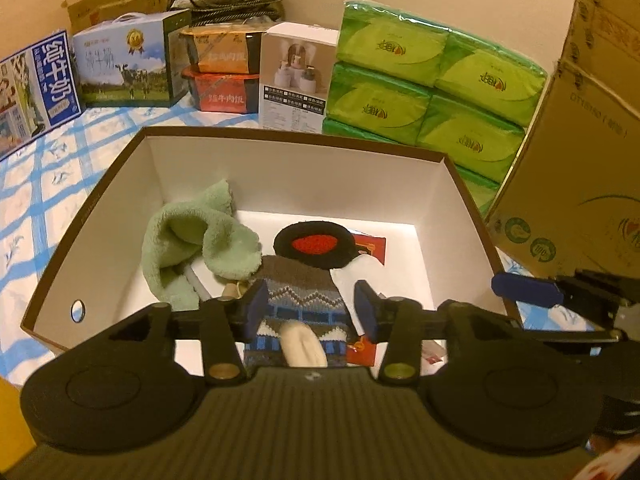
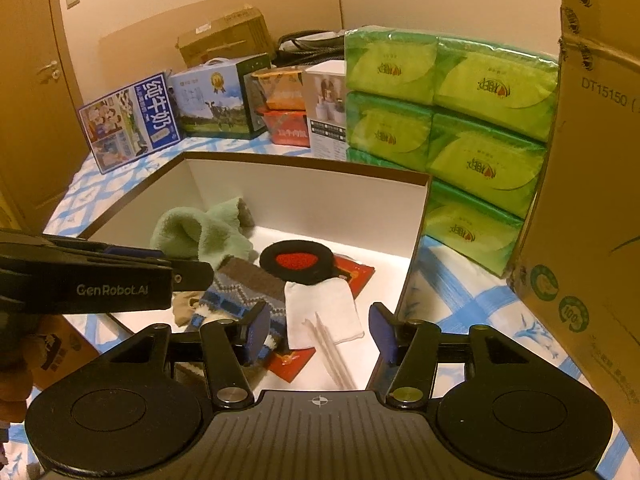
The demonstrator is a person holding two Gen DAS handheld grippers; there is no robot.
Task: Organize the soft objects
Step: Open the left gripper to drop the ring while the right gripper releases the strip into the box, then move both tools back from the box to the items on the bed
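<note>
Blue-checked cloth [image 1: 36,200] crowded with green tissue packs [image 1: 432,80] and cardboard carton [image 2: 592,184] beside open box [image 1: 296,160]. Patterned sock [image 1: 296,300] lies inside. Left gripper [image 1: 312,312] and right gripper [image 2: 320,332] both spread, nothing pinched.

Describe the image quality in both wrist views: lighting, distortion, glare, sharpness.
Left wrist view: dim, warm light, strong fisheye bending of the box rim, dark vignette corners, glare on the green tissue packs. Right wrist view: same yellowish cast, the cardboard carton bulges at the edge, the box floor is blown out white, and the patterned sock looks soft.
</note>
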